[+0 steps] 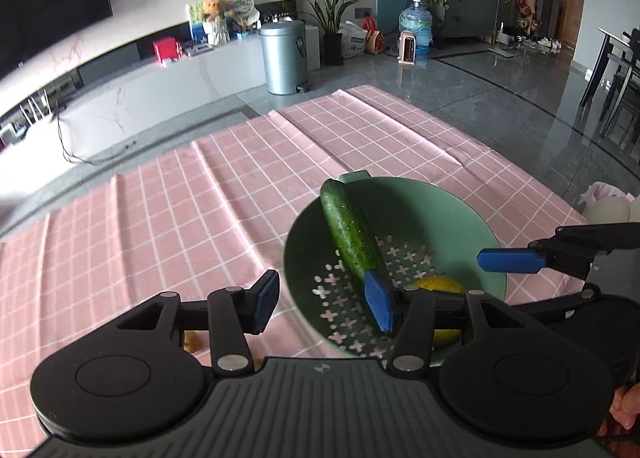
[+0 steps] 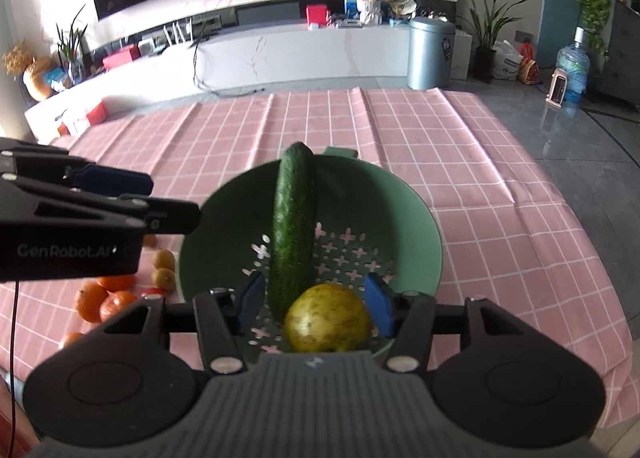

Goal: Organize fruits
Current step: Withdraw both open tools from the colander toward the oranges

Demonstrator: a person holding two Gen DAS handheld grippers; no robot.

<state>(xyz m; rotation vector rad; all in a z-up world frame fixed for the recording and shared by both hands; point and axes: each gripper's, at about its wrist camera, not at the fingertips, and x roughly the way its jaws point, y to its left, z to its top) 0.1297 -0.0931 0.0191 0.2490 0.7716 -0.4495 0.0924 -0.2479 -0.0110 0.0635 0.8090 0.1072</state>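
A green colander bowl sits on the pink checked cloth; it also shows in the left wrist view. A cucumber leans in it, its tip over the far rim, also in the left wrist view. A yellow lemon lies in the bowl's near side, partly hidden in the left wrist view. My right gripper is open above the bowl, its pads either side of the lemon and the cucumber's end. My left gripper is open over the bowl's left rim.
Left of the bowl lie oranges, small brownish-yellow fruits and a red one. The cloth stretches beyond the bowl. A grey bin stands behind the table. The left gripper shows at the left.
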